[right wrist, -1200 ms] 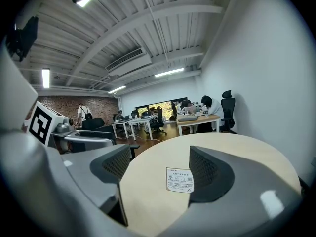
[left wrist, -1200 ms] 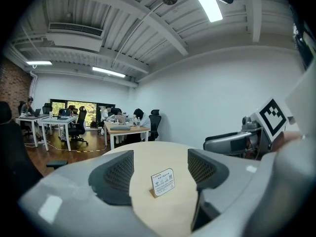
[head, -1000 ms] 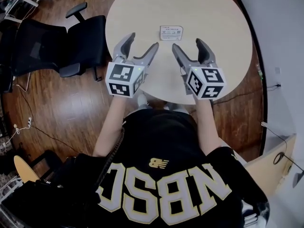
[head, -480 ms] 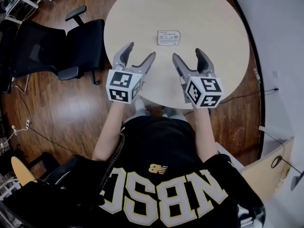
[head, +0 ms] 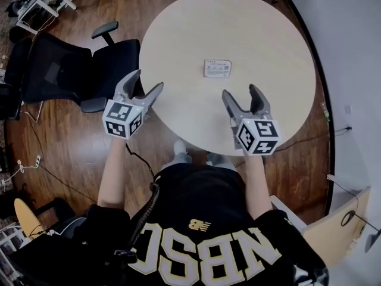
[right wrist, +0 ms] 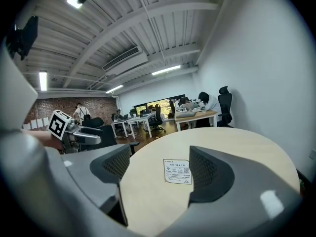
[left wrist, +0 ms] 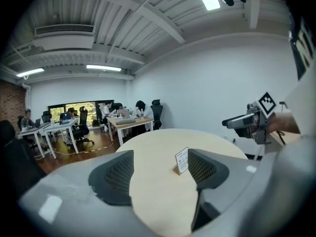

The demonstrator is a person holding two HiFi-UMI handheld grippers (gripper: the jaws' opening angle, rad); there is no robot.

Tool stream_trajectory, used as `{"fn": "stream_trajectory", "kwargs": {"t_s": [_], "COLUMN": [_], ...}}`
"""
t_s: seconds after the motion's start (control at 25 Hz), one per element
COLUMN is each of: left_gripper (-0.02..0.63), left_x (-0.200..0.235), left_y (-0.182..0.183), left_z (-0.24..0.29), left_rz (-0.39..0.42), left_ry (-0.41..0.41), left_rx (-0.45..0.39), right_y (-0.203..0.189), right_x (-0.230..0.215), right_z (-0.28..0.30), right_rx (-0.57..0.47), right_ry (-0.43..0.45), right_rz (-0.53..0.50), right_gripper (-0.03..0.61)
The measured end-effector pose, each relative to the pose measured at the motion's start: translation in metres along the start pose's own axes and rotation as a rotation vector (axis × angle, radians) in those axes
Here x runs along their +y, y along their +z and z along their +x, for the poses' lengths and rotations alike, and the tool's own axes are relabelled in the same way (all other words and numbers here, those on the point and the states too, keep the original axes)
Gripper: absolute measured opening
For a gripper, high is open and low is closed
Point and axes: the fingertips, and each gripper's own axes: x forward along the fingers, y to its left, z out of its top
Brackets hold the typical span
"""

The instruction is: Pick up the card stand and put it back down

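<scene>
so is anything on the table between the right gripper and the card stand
Nothing visible does. The card stand is the only thing on the round table, and only bare table lies between it and the right gripper, whose jaws are apart with nothing in them.

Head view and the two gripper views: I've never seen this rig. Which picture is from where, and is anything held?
No robot here: a person holds a two-jaw tool in each hand. The head view looks down from the person's head: the left tool is by the left edge of the round table, the right tool over its near edge. Each gripper view looks along one tool's own jaws. A small card stand stands near the table's middle. Both tools have their jaws apart and hold nothing; the card stand is ahead of them, untouched.
</scene>
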Motion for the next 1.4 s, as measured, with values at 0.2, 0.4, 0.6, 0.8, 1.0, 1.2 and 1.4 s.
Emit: {"fn": "stream_trajectory", "kwargs": {"t_s": [0.2,0.4,0.6,0.8,1.0,1.2,1.4], "left_gripper": [0.344,0.353,0.411,0.430,0.446,0.482,0.482], "left_x": [0.068,0.139,0.189,0.204,0.181,0.129,0.074], "left_y": [0.002,0.013,0.036,0.046,0.039,0.007,-0.034], "left_z": [-0.039,-0.081,-0.101,-0.078,-0.015,0.068,0.127], "left_rz": [0.080,0.114,0.199,0.273,0.285,0.236,0.186], "left_ry": [-0.058,-0.028,-0.016,-0.017,-0.085,-0.217,-0.320], "left_rx": [0.053,0.077,0.094,0.111,0.089,0.104,0.105], "right_y": [-0.001,-0.003,-0.001,0.002,0.003,-0.016,-0.044], "right_x": [-0.003,-0.006,-0.012,-0.026,-0.045,-0.062,-0.073], "right_z": [0.004,0.006,0.007,0.003,0.003,-0.007,-0.002], "right_rx": [0.000,0.005,-0.003,-0.038,-0.062,-0.023,0.015], "right_ry": [0.001,-0.002,-0.014,-0.037,-0.063,-0.107,-0.133], "right_rz": [0.004,0.001,0.004,-0.002,-0.034,-0.018,-0.035], "right_gripper": [0.380,0.380,0.380,0.380,0.380,0.380,0.380]}}
